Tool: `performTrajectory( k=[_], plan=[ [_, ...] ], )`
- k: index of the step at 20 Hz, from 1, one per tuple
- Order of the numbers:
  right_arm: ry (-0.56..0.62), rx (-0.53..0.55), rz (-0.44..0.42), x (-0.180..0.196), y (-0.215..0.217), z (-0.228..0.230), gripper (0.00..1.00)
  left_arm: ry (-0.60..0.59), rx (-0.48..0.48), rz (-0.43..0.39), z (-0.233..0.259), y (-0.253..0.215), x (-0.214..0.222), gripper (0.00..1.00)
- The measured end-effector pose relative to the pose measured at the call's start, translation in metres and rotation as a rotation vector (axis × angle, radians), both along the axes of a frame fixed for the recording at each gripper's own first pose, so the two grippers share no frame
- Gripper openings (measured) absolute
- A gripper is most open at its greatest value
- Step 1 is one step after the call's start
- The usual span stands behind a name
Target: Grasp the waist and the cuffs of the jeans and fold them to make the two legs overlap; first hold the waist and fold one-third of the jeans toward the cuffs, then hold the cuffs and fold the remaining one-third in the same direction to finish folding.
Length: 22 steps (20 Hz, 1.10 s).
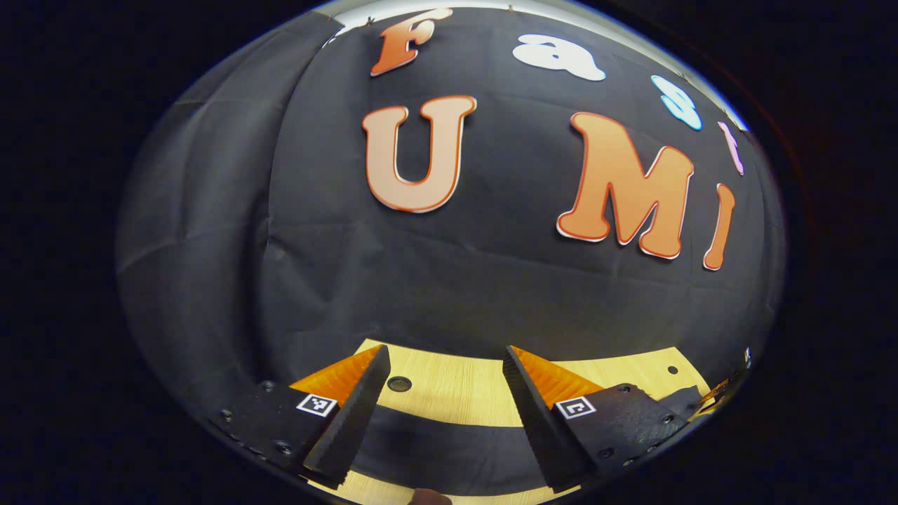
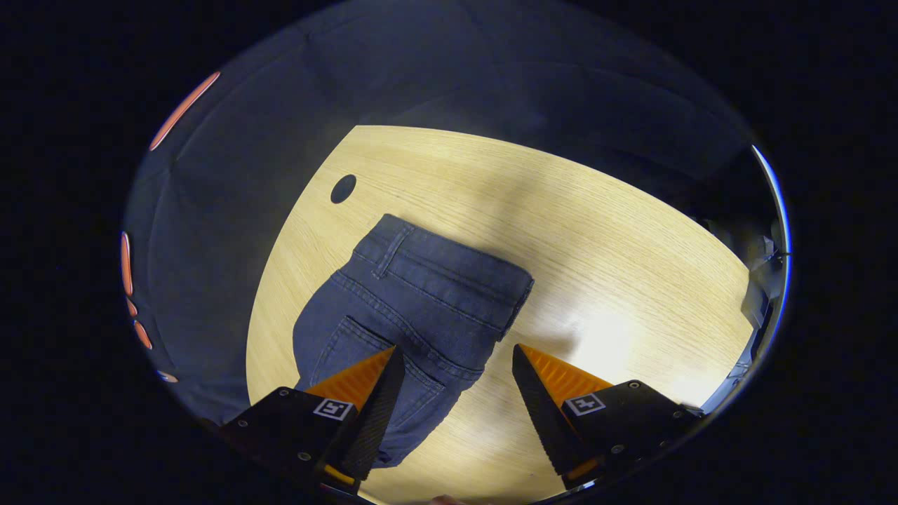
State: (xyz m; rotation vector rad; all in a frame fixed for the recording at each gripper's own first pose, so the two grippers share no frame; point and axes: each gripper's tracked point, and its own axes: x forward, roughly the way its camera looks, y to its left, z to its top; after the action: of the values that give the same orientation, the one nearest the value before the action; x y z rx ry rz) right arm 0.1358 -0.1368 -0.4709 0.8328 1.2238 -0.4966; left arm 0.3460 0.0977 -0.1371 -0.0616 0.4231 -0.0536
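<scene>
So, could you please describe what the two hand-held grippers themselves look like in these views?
Both look alike. The left hand-held gripper and the right hand-held gripper each have two wedge-shaped fingers, orange and ribbed on the outer faces, with black toothed pads facing inward. The fingers sit on black blocks with screws, and each block carries a small square black-and-white marker.

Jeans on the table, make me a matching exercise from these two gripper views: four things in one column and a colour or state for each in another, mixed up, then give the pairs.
Things:
1. jeans
2. table
3. right gripper
4. round hole in the table

Colour or state:
A. light wood grain
B. dark, near the table's far left corner in the right gripper view
C. open, fingers apart above the denim's edge
D. dark blue, lying flat with the waist toward the far side

Pairs: 1-D, 2-A, 3-C, 4-B
</scene>
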Motion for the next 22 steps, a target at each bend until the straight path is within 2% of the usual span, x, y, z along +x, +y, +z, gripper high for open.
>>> performTrajectory(
  k=[2, 3, 4, 8, 13, 14, 15, 17, 18, 19, 20, 22],
  plan=[
    [0.009, -0.011, 0.015, -0.002, 0.002, -0.004, 0.94, -0.053, 0.037, -0.010, 0.016, -0.010, -0.013, 0.97],
    [0.017, -0.014, 0.028, -0.003, 0.004, -0.007, 0.94, -0.075, 0.048, -0.012, 0.027, -0.015, -0.021, 0.94],
    [0.027, -0.018, 0.038, -0.004, 0.007, -0.011, 0.94, -0.093, 0.045, -0.016, 0.037, -0.021, -0.030, 0.97],
    [0.024, -0.005, 0.060, -0.004, 0.016, -0.019, 0.94, -0.181, 0.051, -0.045, 0.074, -0.046, -0.060, 0.97],
    [-0.021, -0.038, 0.055, 0.008, 0.016, -0.026, 0.93, -0.168, 0.036, -0.104, 0.079, -0.082, -0.082, 0.96],
    [-0.034, -0.059, 0.067, 0.010, 0.016, -0.030, 0.87, -0.159, 0.030, -0.114, 0.074, -0.089, -0.085, 0.96],
    [-0.027, -0.071, 0.075, 0.004, 0.018, -0.030, 0.77, -0.146, 0.029, -0.120, 0.070, -0.095, -0.087, 0.96],
    [-0.029, -0.035, 0.058, 0.001, 0.019, -0.030, 0.43, -0.123, 0.030, -0.130, 0.062, -0.103, -0.091, 0.96],
    [-0.035, -0.003, 0.045, 0.002, 0.020, -0.028, 0.43, -0.113, 0.027, -0.137, 0.058, -0.106, -0.091, 0.96],
    [-0.050, 0.010, -0.015, 0.002, 0.020, -0.036, 0.38, -0.110, 0.026, -0.146, 0.058, -0.110, -0.092, 0.96],
    [-0.061, 0.035, -0.007, 0.006, 0.019, -0.027, 0.21, -0.111, 0.030, -0.152, 0.058, -0.112, -0.092, 0.96],
    [-0.091, 0.015, 0.021, 0.007, 0.017, -0.023, 0.21, -0.115, 0.049, -0.167, 0.060, -0.116, -0.092, 0.96]
  ],
)
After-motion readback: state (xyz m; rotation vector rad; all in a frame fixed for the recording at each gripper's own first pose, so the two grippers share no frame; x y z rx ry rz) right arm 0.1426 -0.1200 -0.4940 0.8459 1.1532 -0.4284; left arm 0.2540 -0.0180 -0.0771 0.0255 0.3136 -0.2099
